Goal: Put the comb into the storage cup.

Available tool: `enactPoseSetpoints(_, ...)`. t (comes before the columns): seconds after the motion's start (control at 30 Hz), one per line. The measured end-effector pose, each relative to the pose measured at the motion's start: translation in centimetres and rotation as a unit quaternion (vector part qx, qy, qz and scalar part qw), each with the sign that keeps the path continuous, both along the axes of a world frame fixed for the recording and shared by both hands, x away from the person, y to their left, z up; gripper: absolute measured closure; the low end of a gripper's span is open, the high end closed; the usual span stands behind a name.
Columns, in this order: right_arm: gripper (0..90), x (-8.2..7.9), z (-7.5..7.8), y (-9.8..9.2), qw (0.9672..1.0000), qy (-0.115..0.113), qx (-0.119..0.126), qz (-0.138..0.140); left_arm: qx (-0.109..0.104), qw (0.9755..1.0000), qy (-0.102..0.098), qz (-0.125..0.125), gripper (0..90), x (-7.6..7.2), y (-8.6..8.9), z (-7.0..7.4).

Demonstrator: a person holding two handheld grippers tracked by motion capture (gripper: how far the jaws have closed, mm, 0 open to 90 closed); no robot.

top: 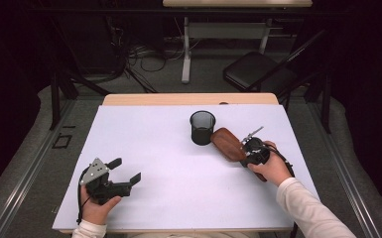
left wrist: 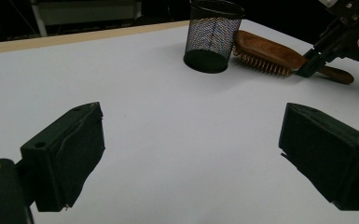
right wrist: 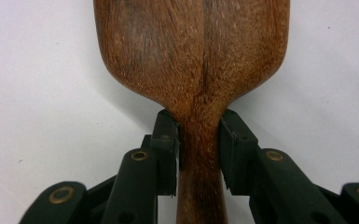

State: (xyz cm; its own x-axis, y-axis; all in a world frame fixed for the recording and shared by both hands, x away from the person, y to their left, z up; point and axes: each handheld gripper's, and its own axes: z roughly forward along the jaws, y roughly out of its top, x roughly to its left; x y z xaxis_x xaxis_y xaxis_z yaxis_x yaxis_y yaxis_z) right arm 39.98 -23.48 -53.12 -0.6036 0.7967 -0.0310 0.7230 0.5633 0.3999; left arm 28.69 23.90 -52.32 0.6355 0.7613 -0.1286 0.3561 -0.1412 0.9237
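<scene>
A smooth, grained brown wood is seen on the hairbrush (right wrist: 191,56); the cup (left wrist: 212,35) is made of black wire mesh; a matt white sheet is laid over the table (top: 168,168)

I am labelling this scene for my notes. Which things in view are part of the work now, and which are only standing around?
Part of the work:
- wooden hairbrush, its handle between the right gripper's jaws
- black mesh cup beside it

Standing around:
- left gripper, jaws open, holding nothing
- folding chair behind the table
</scene>
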Motion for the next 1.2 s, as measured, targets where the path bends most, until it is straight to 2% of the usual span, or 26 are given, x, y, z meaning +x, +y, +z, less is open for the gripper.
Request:
enactPoseSetpoints(0.1,71.3,0.0,0.1,0.0,0.9999,0.007,-0.008,0.001,0.000,1.0000,0.000,0.000,6.8,0.0,0.0,0.0)
enactPoseSetpoints(0.27,72.1,0.0,-0.1,0.0,1.0000,-0.005,0.000,0.008,0.000,1.0000,0.000,0.000,6.8,0.0,0.0,0.0)
enactPoseSetpoints(0.4,72.3,-0.1,0.0,0.0,0.9999,0.002,-0.009,0.010,-0.001,1.0000,0.001,-0.001,6.8,0.0,0.0,0.0)
enactPoseSetpoints(0.57,72.5,-0.2,0.0,0.1,0.9999,-0.006,-0.005,0.008,0.000,1.0000,0.001,-0.001,6.8,0.0,0.0,0.0)
enactPoseSetpoints(0.67,72.6,-0.1,0.1,0.1,0.9998,-0.002,-0.014,0.012,0.000,1.0000,0.001,0.000,6.9,0.0,0.0,0.0)
enactPoseSetpoints(0.77,72.8,-0.3,-0.2,0.2,0.9995,-0.031,0.004,0.011,-0.001,1.0000,0.001,0.000,6.8,0.0,0.0,0.0)
enactPoseSetpoints(0.8,72.8,-0.4,0.0,0.2,0.9996,-0.020,-0.012,0.012,0.000,1.0000,0.001,-0.001,6.8,0.0,0.0,0.0)
enactPoseSetpoints(0.83,72.8,-0.5,0.1,0.3,0.9998,-0.017,-0.011,0.002,0.000,1.0000,0.001,-0.001,6.8,0.0,0.0,0.0)
enactPoseSetpoints(1.0,72.9,-0.7,0.0,0.2,0.9995,-0.032,-0.007,0.007,0.000,1.0000,0.002,-0.001,6.9,0.0,0.0,-0.1)
enactPoseSetpoints(1.03,72.9,-0.7,0.1,0.1,0.9995,-0.029,-0.012,0.009,0.000,1.0000,0.002,-0.001,6.9,0.0,0.0,-0.1)
enactPoseSetpoints(1.07,73.0,-0.8,-0.1,0.1,0.9993,-0.036,-0.005,0.009,0.001,1.0000,0.002,0.000,6.9,0.0,0.0,0.0)
enactPoseSetpoints(1.13,73.0,-0.9,0.0,0.1,0.9994,-0.035,-0.001,0.004,0.001,1.0000,0.001,-0.001,6.9,0.0,0.0,-0.1)
enactPoseSetpoints(1.2,73.0,-1.0,0.1,0.0,0.9994,-0.032,-0.008,0.006,0.001,1.0000,0.001,-0.001,6.9,0.0,0.0,0.0)
